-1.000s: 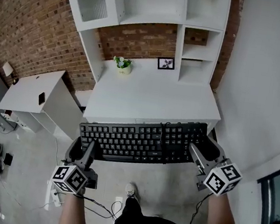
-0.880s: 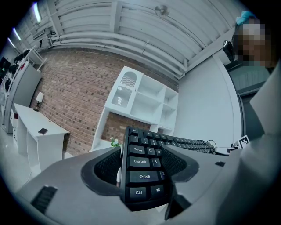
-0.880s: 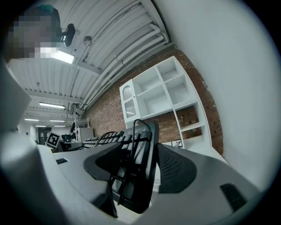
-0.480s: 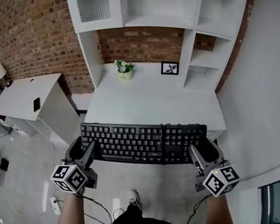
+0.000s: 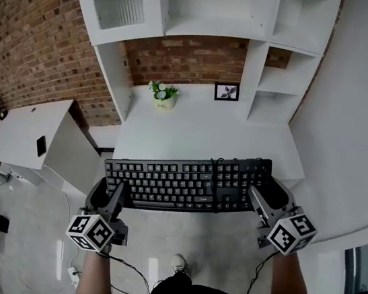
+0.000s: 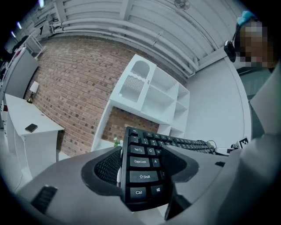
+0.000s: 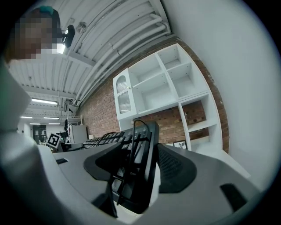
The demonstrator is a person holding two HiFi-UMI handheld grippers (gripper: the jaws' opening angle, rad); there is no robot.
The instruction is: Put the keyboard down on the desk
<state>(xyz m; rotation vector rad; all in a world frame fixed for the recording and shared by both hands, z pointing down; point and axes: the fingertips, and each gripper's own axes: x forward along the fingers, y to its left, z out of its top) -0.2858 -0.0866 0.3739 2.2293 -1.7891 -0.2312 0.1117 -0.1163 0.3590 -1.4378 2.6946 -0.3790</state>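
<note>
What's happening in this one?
A person holds a black keyboard with both tongs: the left tongs clamp its left end, the right tongs its right end. It is held level at the front edge of the white desk, apparently not yet set down. A small plant and a framed picture stand at the desk's back.

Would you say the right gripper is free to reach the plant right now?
Probably not: the right gripper is shut on the keyboard, which the left gripper holds too. The desk up to the plant lies bare, though.
</note>
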